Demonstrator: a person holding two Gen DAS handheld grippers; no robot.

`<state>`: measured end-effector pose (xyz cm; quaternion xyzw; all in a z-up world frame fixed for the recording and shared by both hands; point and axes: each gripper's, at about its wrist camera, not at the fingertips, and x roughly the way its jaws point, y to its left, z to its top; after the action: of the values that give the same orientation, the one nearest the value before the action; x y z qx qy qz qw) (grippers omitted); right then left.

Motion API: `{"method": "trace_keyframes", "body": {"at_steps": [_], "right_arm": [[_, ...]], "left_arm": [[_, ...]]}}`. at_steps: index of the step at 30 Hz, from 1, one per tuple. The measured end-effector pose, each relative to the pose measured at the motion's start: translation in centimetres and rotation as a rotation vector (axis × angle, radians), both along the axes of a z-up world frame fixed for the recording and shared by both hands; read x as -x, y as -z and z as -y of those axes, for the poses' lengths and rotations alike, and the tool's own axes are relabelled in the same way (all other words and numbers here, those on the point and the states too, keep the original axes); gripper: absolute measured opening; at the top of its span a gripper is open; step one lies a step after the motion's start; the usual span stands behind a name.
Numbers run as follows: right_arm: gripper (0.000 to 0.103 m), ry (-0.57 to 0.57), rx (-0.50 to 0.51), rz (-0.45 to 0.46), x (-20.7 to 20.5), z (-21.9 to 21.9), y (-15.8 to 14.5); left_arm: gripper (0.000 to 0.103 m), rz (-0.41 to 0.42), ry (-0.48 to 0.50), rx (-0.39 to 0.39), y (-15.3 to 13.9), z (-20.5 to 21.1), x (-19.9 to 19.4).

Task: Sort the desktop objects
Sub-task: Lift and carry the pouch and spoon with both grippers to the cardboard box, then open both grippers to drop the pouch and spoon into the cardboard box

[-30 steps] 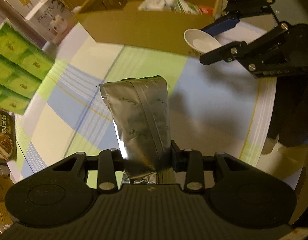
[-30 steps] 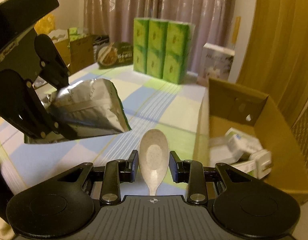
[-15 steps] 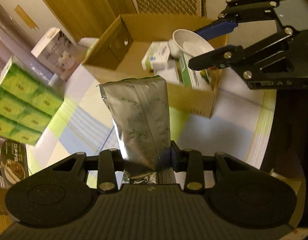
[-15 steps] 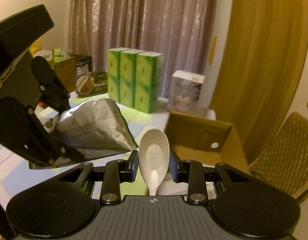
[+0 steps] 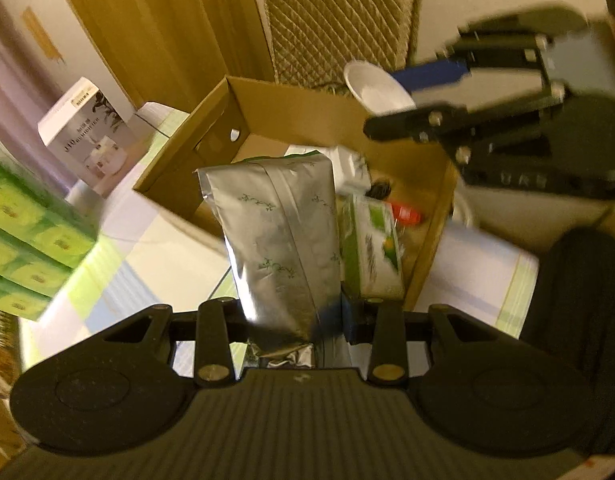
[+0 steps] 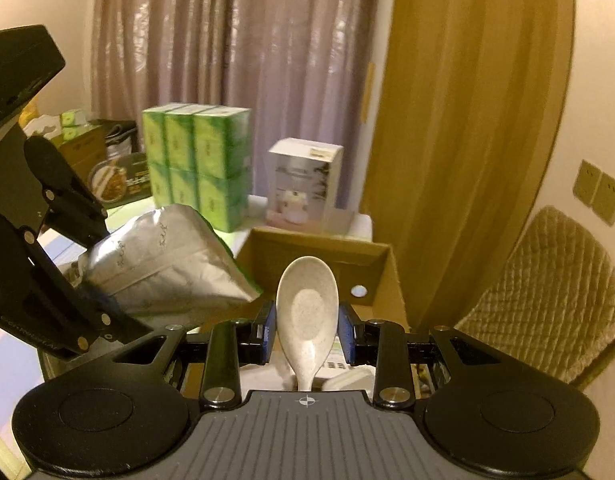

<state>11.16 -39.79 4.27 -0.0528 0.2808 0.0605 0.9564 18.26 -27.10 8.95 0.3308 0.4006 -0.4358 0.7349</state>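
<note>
1. Both grippers have swung over the cardboard box (image 5: pixel 179 168) since a second ago.
2. Left gripper (image 5: pixel 293 316) pinches the foil pouch (image 5: pixel 283 232); right gripper (image 6: pixel 307 334) clamps the spoon (image 6: pixel 307 312).
3. Dropped together, the pouch could land on the spoon or snag the box rim.

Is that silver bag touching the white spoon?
Apart. In the right wrist view the silver bag ends left of the spoon, with cardboard box showing between them; each sits in its own gripper.
</note>
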Motion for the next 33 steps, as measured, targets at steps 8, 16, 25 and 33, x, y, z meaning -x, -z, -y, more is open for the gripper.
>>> {"method": "trace_keyframes", "body": {"at_steps": [8, 16, 25, 33], "right_arm": [[0.029, 0.043, -0.068, -0.025, -1.6, 3.2, 0.9], [0.029, 0.072, -0.105, -0.046, -2.2, 5.2, 1.9], [0.029, 0.09, -0.135, -0.063, -3.1, 6.2, 2.5], [0.029, 0.115, -0.199, -0.083, -5.3, 6.4, 3.0]], "left_arm": [[0.033, -0.157, -0.168, 0.146, 0.6, 2.7, -3.7], [0.032, -0.318, -0.305, 0.259, 1.5, 3.9, -6.7], [0.032, -0.399, -0.428, 0.345, 2.9, 4.7, -8.8], [0.032, -0.432, -0.515, 0.375, 4.4, 4.4, -9.6]]}}
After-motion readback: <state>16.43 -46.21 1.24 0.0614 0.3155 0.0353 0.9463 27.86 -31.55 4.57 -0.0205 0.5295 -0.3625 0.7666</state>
